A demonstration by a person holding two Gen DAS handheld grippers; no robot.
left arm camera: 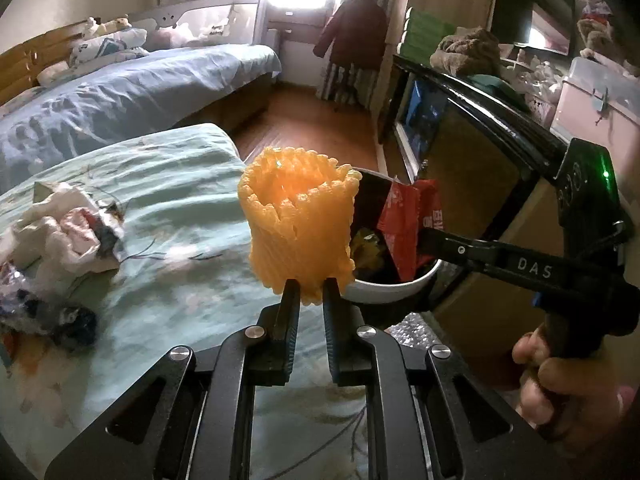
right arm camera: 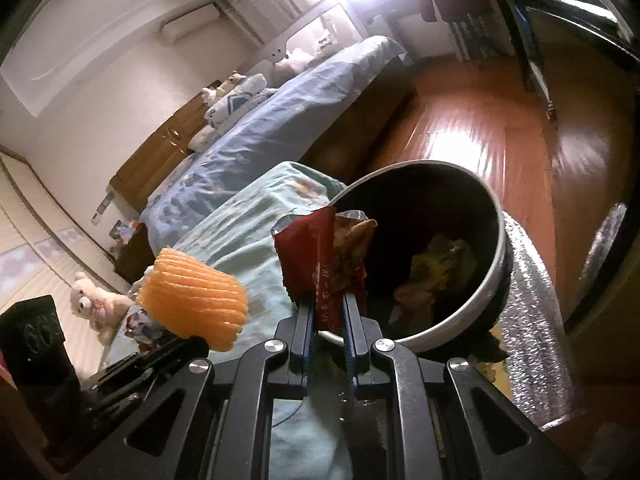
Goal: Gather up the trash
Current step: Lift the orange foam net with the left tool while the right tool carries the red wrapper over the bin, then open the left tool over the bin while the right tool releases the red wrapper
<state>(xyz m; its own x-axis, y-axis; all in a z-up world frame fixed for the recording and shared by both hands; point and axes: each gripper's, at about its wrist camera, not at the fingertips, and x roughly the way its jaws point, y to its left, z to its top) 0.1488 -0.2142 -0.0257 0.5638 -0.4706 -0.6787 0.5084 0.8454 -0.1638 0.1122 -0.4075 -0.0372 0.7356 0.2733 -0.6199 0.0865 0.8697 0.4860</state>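
Foam net [left arm camera: 298,226] pinched in left gripper [left arm camera: 311,292], red wrapper [right arm camera: 316,256] in right gripper [right arm camera: 329,308], beside bin [right arm camera: 496,240].

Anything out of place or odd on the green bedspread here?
Yes: a crumpled heap of wrappers and tissue lies on the green bedspread, apart from the trash bin. Nothing looks spilled or damaged.

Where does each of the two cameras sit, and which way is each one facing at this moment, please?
Left wrist: on the left gripper, facing over the green bed toward the window; shows its fingers pinching the orange foam net, plus the right gripper and hand.
Right wrist: on the right gripper, tilted, facing the trash bin; shows its fingers holding the red wrapper.
Shared: net, wrapper, bin, beds.
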